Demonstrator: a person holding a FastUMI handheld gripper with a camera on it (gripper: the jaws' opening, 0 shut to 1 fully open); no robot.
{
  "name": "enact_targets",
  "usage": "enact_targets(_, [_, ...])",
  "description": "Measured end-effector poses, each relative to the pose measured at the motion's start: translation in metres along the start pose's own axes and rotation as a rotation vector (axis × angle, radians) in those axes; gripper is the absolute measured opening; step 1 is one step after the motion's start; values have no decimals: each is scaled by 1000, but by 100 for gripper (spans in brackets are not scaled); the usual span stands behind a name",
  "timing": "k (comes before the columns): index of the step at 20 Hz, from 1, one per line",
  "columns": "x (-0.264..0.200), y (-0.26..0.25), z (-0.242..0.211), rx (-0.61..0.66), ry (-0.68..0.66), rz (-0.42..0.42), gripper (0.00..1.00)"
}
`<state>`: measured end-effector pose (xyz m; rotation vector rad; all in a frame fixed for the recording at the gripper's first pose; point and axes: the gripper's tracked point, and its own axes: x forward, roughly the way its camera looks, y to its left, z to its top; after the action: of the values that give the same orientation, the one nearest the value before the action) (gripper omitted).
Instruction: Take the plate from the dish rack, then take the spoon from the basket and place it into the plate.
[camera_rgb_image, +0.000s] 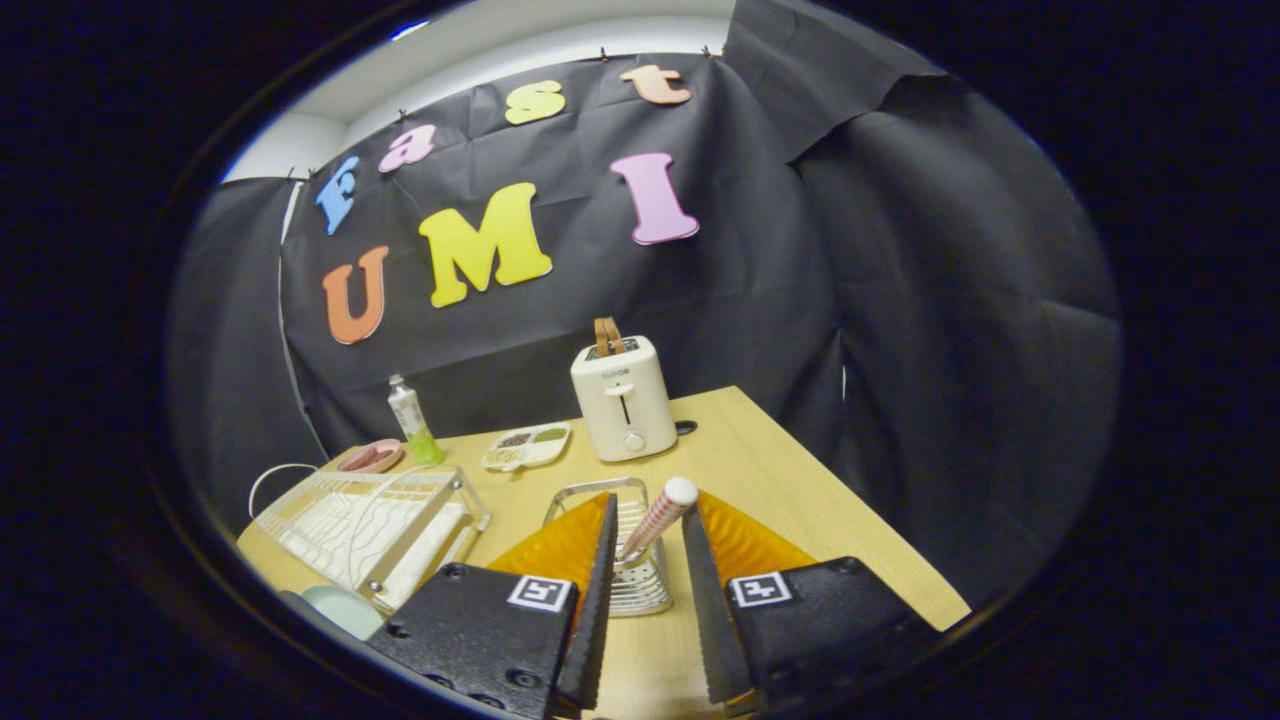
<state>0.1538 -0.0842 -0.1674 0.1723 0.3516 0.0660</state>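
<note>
A spoon (655, 522) with a red-and-white patterned handle and a white end stands tilted in a wire basket (640, 585) on the wooden table. My gripper (648, 506) is open, with the spoon's handle rising between its fingers. The handle leans towards the right finger, and I see no firm press from both sides. A pale green plate (338, 606) lies on the table just in front of the white wire dish rack (365, 520), to the left of my left finger. The spoon's bowl is hidden down in the basket.
A white toaster (622, 400) stands beyond the basket. Left of it lie a divided snack tray (527, 446), a small bottle (411, 420) and a pink dish (371, 457). The table's right edge (860, 490) runs close to the black cloth wall.
</note>
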Motion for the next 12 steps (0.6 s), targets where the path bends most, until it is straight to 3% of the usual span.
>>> enact_targets(2, [1, 3, 3, -3, -3, 10, 31])
enact_targets(6, [-4, 24, 10, 1, 6, 62, 19])
enact_targets(12, [-32, 54, 49, -102, -49, 30, 16])
